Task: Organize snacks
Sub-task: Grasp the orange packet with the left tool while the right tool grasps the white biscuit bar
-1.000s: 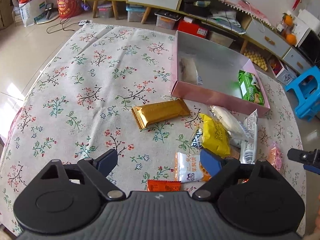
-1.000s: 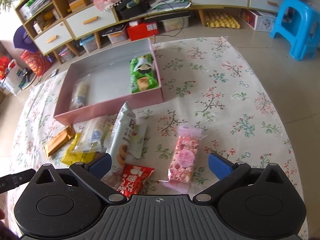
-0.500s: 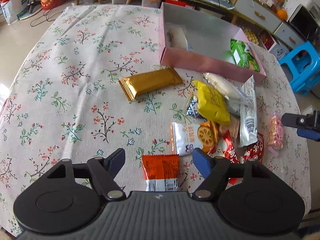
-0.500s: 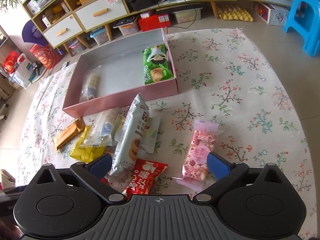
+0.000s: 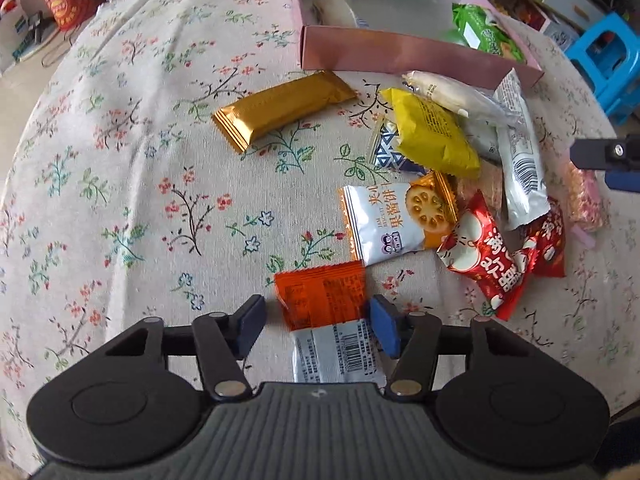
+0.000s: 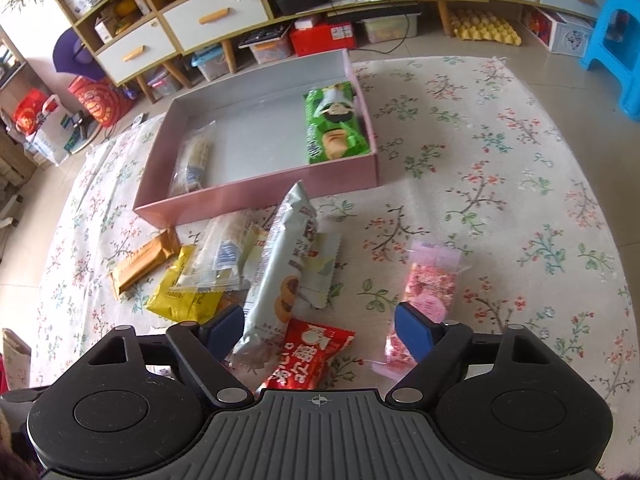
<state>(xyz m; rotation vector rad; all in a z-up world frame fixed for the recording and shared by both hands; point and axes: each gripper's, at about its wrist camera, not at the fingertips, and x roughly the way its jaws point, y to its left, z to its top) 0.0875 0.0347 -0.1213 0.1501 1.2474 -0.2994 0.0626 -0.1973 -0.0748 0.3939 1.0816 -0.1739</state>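
My left gripper (image 5: 318, 326) is open, its jaws on either side of an orange-and-white snack packet (image 5: 326, 306) that lies on the tablecloth. My right gripper (image 6: 320, 330) is open above a red packet (image 6: 310, 354) and a long silver biscuit pack (image 6: 280, 272), with a pink packet (image 6: 424, 292) by its right finger. The pink box (image 6: 256, 198) holds a green biscuit pack (image 6: 332, 122) and a clear-wrapped snack (image 6: 194, 162). A gold bar (image 5: 282, 108), a yellow packet (image 5: 430, 134) and a white jam-biscuit packet (image 5: 394, 222) lie loose in front of the box.
The flowered tablecloth (image 5: 120, 160) covers a round table. A blue stool (image 6: 614, 40) stands on the floor at the right. Cabinets with drawers (image 6: 216, 24) and storage bins line the far wall. The right gripper's finger shows in the left wrist view (image 5: 608, 158).
My left gripper has lowered and moved forward so the orange packet now sits between its jaws. My right gripper has dropped closer to the pile of snacks.
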